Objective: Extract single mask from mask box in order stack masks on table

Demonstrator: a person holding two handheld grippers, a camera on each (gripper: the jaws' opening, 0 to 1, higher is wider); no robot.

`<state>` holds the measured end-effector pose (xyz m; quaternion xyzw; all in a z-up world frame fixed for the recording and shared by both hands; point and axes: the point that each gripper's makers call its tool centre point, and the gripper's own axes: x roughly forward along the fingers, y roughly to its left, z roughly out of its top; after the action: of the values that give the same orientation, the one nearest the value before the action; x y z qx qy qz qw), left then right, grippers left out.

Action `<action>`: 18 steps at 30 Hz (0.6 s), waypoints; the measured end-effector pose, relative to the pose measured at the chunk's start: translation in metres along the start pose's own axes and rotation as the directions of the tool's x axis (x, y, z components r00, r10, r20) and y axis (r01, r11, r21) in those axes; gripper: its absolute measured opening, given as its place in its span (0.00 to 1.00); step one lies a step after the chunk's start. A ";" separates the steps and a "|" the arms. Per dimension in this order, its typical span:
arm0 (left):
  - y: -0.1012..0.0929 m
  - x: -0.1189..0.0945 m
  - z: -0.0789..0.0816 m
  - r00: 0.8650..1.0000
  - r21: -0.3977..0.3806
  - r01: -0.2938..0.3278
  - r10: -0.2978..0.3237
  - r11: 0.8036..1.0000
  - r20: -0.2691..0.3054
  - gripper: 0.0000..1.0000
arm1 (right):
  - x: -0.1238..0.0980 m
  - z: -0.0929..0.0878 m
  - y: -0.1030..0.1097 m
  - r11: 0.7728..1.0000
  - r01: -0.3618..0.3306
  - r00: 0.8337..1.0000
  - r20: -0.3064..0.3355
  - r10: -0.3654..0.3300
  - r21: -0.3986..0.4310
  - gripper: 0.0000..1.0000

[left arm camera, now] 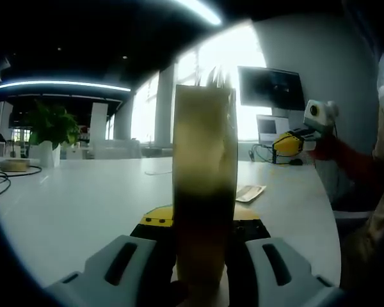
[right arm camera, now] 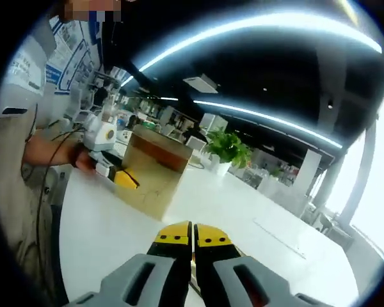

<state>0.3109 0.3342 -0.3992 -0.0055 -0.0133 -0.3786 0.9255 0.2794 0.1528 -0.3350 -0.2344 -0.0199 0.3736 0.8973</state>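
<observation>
Left gripper view: the left gripper (left arm camera: 201, 256) is clamped on the mask box (left arm camera: 203, 185), which stands upright on its narrow edge between the jaws, long axis vertical, above the white table (left arm camera: 77, 198). A flat wrapped item (left arm camera: 249, 192) lies beyond on the table. The right gripper (left arm camera: 294, 142) hangs farther right, well apart from the box. Right gripper view: its own jaws are pressed together, empty, with the box to their left, so the left gripper is nearer.
</observation>
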 end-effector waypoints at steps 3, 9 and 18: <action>0.000 0.000 0.000 1.000 0.000 0.000 0.000 1.000 0.000 0.19 | 0.001 0.003 -0.002 1.000 -0.006 1.000 -0.011 0.006 -0.030 0.00; 0.000 0.000 0.000 1.000 -0.001 0.000 0.000 1.000 0.000 0.19 | 0.004 0.011 -0.006 0.997 -0.022 0.999 -0.030 0.020 -0.078 0.00; 0.000 0.000 0.000 1.000 -0.003 0.001 -0.001 1.000 0.000 0.19 | 0.012 0.027 -0.005 0.987 -0.054 0.998 -0.044 0.048 -0.153 0.00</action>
<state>0.3108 0.3348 -0.3996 -0.0066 -0.0127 -0.3791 0.9253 0.2851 0.1690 -0.3101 -0.3110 -0.0246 0.3889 0.8668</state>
